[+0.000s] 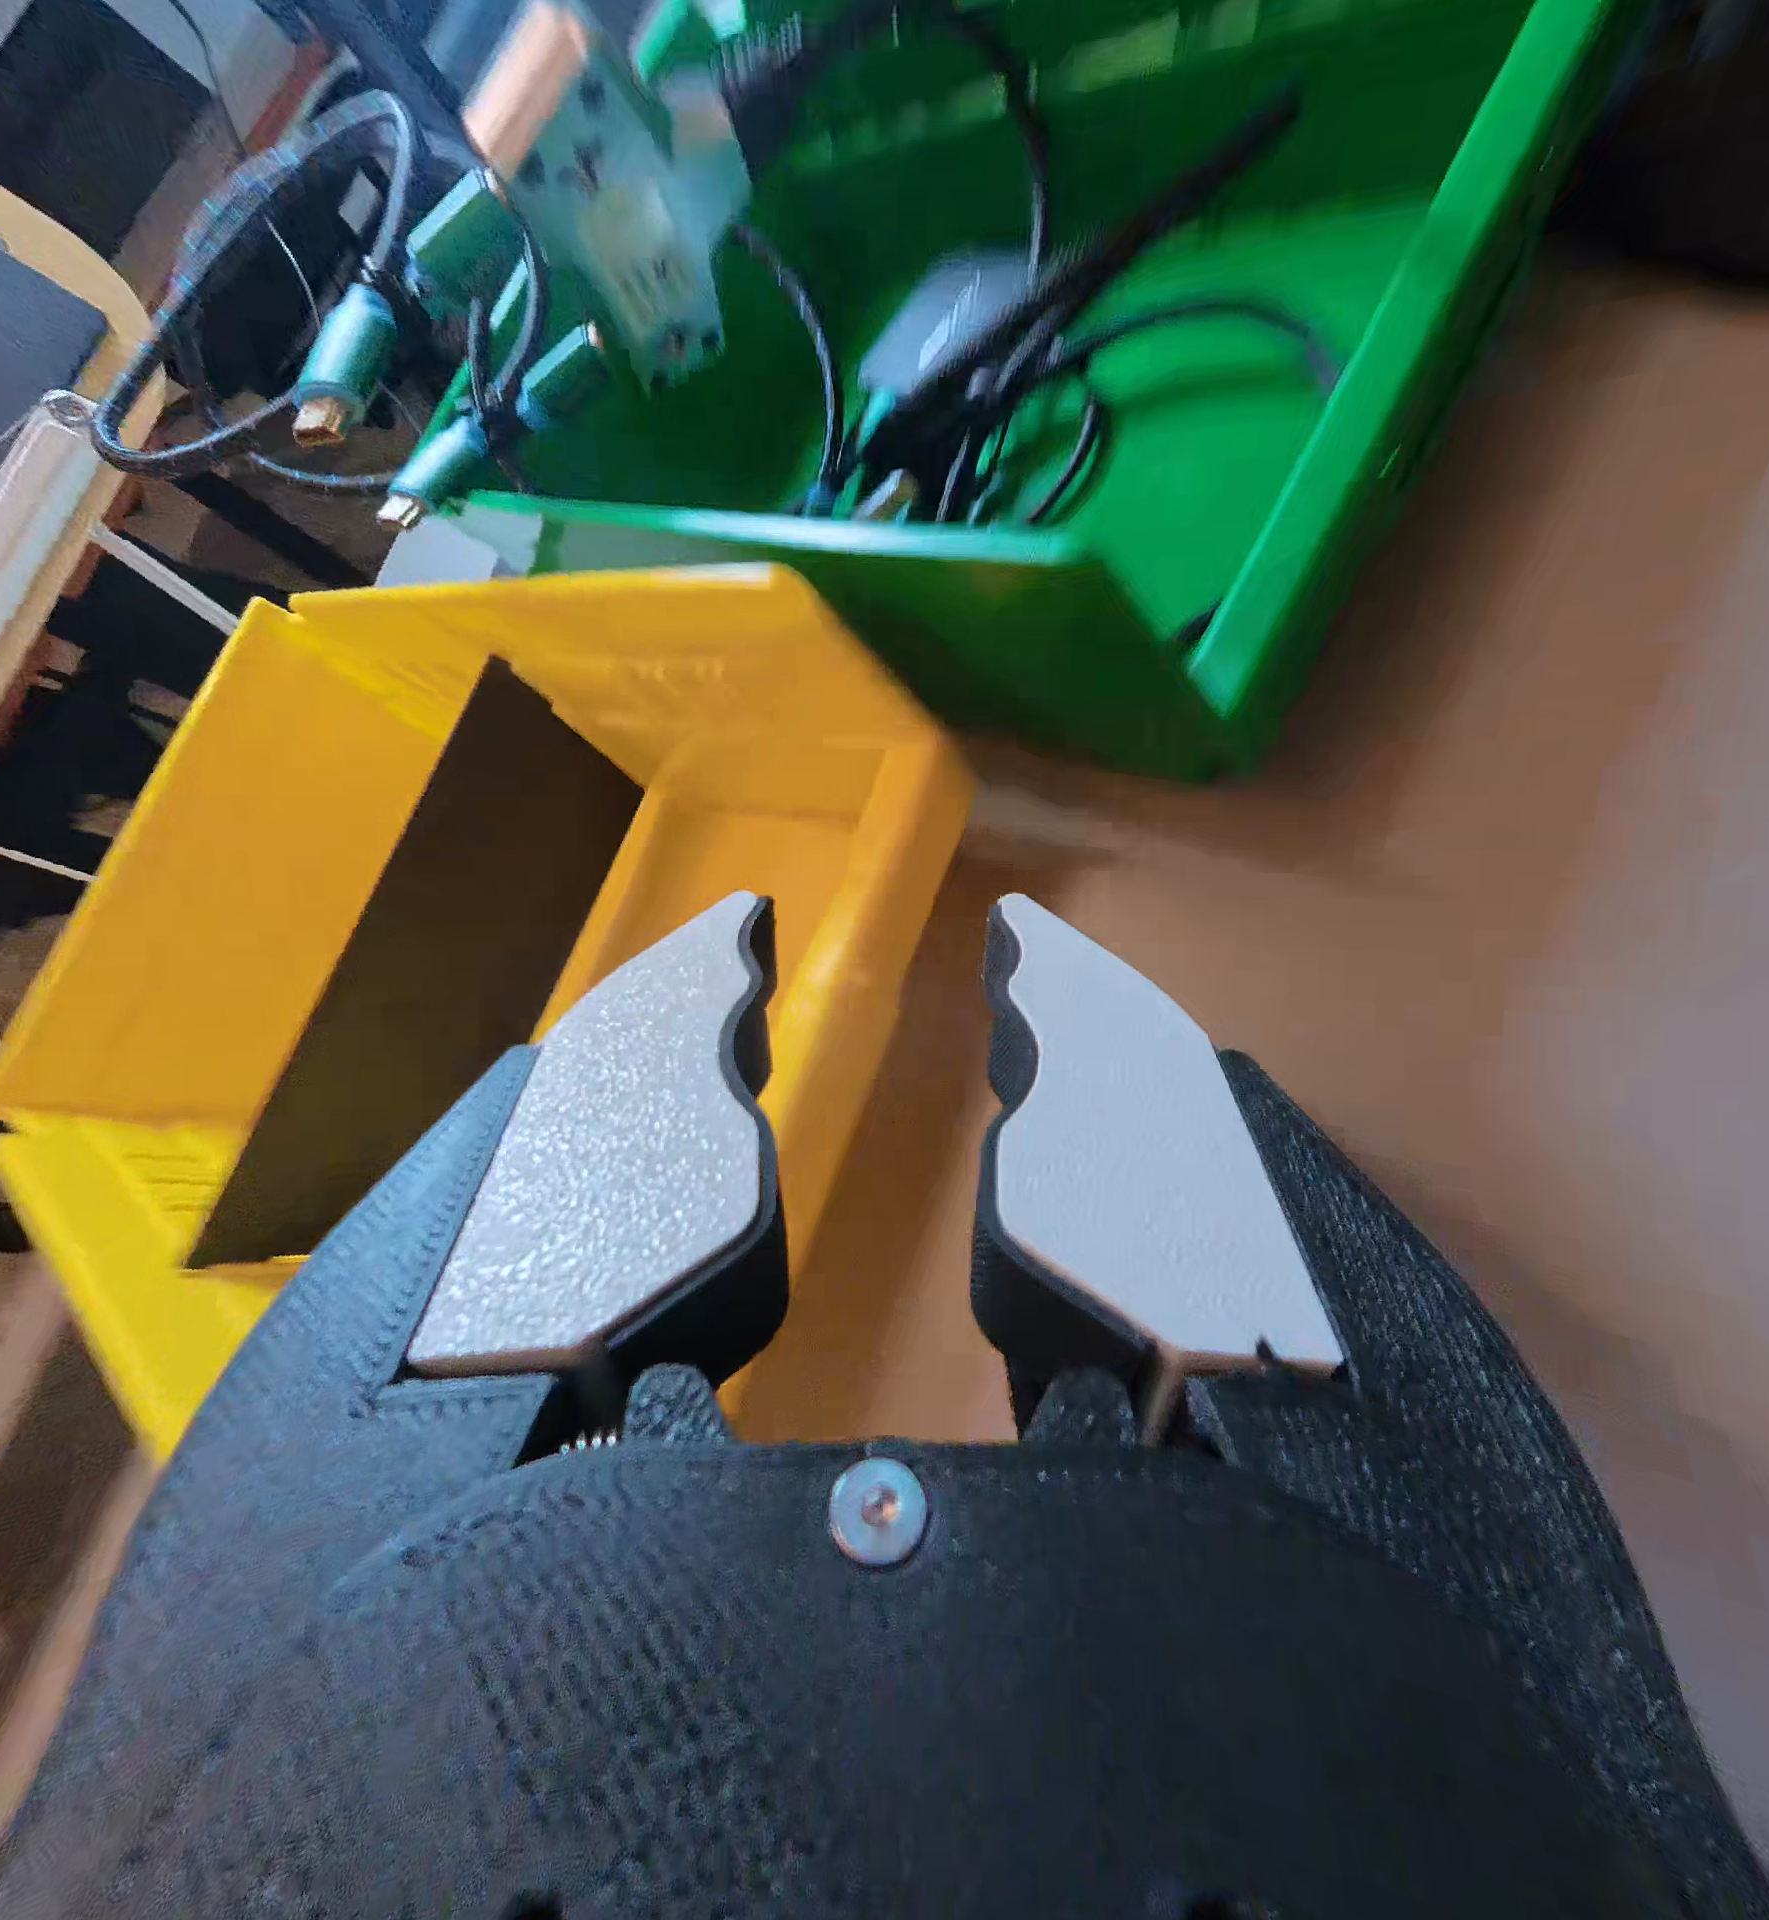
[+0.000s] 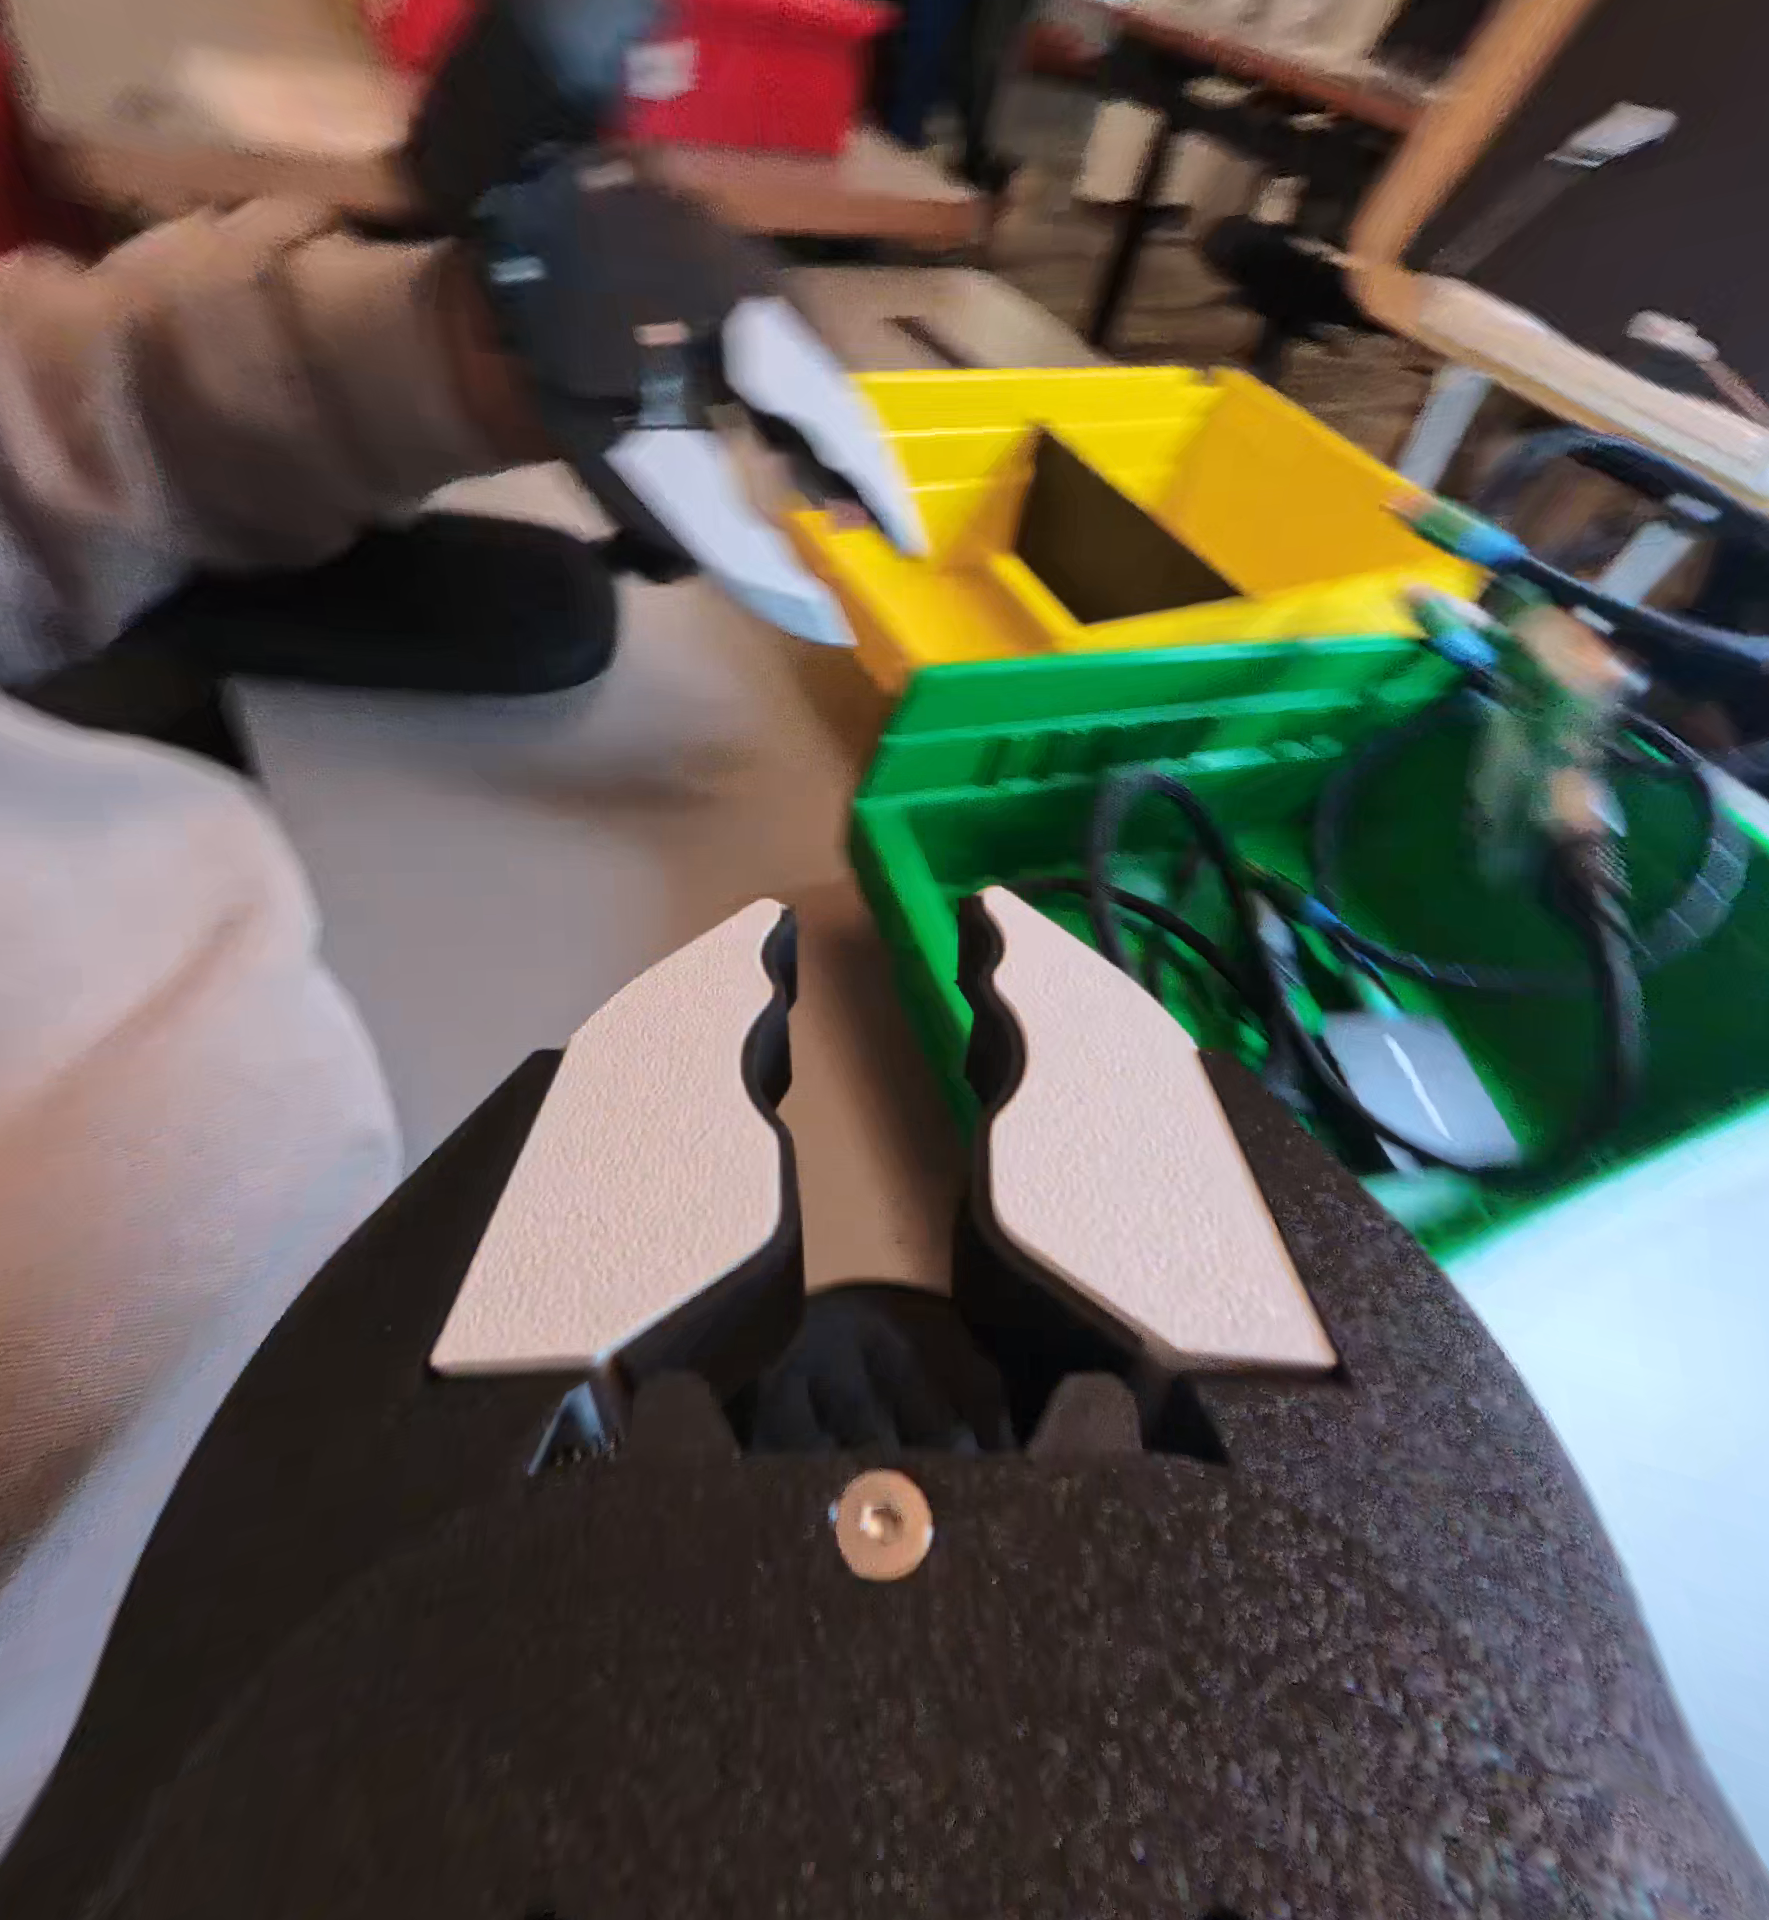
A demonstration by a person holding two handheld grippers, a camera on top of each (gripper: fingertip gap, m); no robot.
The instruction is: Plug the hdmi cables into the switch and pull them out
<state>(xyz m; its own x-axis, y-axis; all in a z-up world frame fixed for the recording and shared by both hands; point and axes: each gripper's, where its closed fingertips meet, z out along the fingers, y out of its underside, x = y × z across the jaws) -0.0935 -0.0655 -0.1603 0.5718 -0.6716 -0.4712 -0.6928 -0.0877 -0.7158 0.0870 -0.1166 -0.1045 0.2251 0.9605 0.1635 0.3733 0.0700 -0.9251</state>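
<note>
Both claws hang parted and empty, the left claw (image 1: 880, 914) over the yellow bin (image 1: 236, 935), the right claw (image 2: 875, 914) short of the green bin (image 2: 1067, 717). Up at eleven o'clock in the left view, the pale switch (image 1: 610, 208) juts from the green bin's far corner with teal-shelled HDMI cables (image 1: 340, 353) dangling. Those cables look light and floppy, so I'd pinch the rigid plug shell, never the cord.

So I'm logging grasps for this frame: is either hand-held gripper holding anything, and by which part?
Nothing is held. The left hand-held gripper and right hand-held gripper are both open and empty.
</note>
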